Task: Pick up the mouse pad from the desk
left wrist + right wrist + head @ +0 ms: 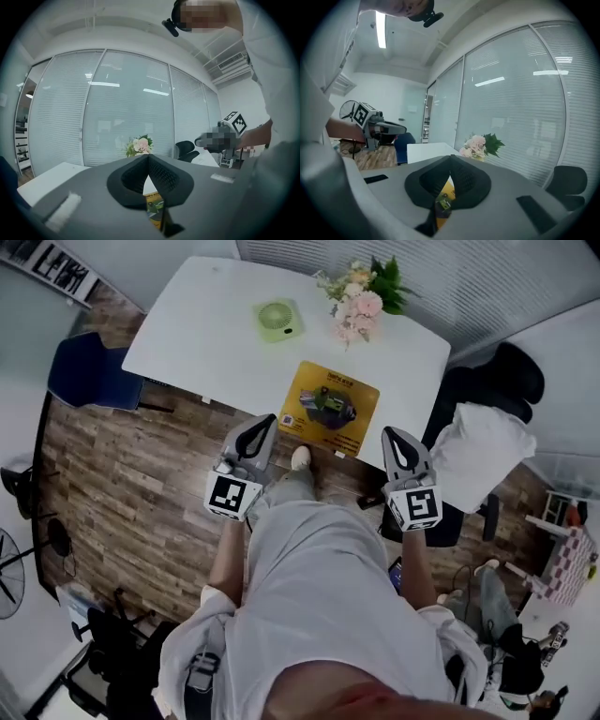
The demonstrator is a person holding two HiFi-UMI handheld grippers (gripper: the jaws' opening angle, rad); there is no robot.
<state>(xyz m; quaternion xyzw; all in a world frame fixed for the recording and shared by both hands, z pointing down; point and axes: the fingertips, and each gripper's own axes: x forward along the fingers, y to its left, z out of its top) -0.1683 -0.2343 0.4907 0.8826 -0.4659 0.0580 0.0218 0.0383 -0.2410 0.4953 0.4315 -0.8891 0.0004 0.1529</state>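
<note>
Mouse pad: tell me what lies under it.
The yellow mouse pad lies flat on the white desk, near its front edge. Anything between pad and desktop is covered and cannot be seen.

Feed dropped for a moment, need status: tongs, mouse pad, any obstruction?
Left tongs and right tongs shut, empty, off the pad. Mouse pad flat at desk's near edge, untouched. Green fan and bouquet behind it, nothing blocking.

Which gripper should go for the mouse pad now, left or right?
Left, narrowly: the left gripper sits beside a near corner of the mouse pad; the right gripper looks slightly farther off. Both are shut and must open first.
</note>
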